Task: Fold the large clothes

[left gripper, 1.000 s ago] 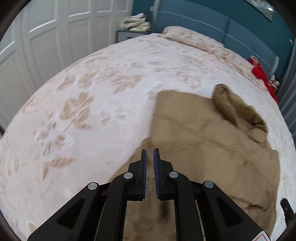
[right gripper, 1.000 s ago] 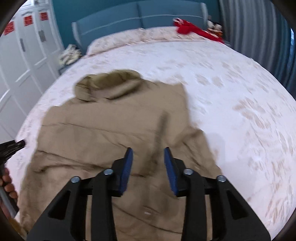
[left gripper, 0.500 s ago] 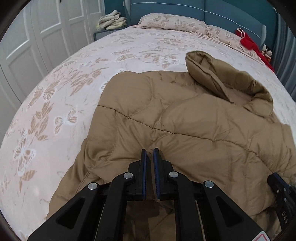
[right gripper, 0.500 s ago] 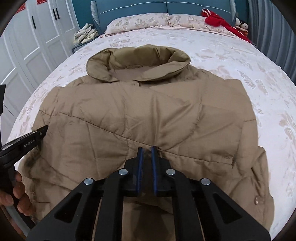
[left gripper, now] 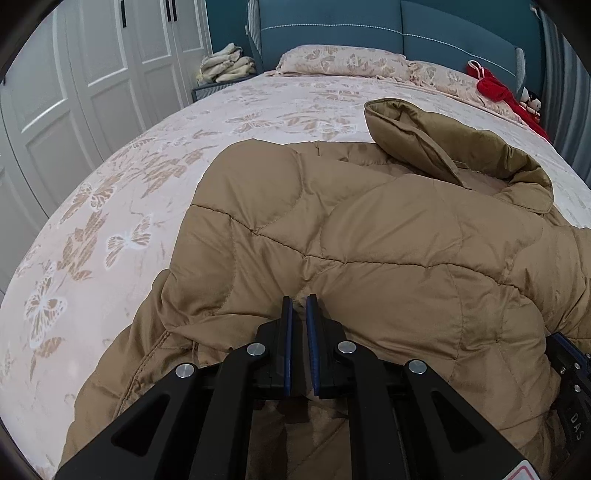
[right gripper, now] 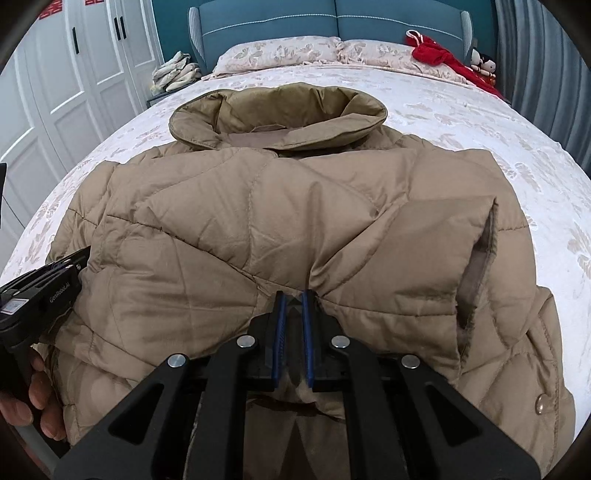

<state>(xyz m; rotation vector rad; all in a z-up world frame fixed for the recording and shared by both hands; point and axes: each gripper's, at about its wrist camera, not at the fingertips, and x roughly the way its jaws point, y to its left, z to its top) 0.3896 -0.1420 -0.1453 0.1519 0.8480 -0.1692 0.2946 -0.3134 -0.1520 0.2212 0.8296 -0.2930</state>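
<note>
A tan quilted puffer jacket lies spread on the bed, its big collar pointing toward the headboard. My left gripper is shut on a pinch of fabric at the jacket's near edge, left side. My right gripper is shut on a fold at the same near edge, further right, and creases radiate from the pinch. In the right wrist view the left gripper shows at the left edge with a hand on its handle. The right gripper's body peeks in at the left wrist view's right edge.
The bed cover is pale pink with butterfly prints. Pillows and a blue headboard are at the far end, with a red garment and small dolls beside them. White wardrobe doors and a pile of folded cloth stand to the left.
Both grippers dropped down onto the jacket's near edge. The right jaws went from open to shut on the fabric. Over the last half second both held still.
</note>
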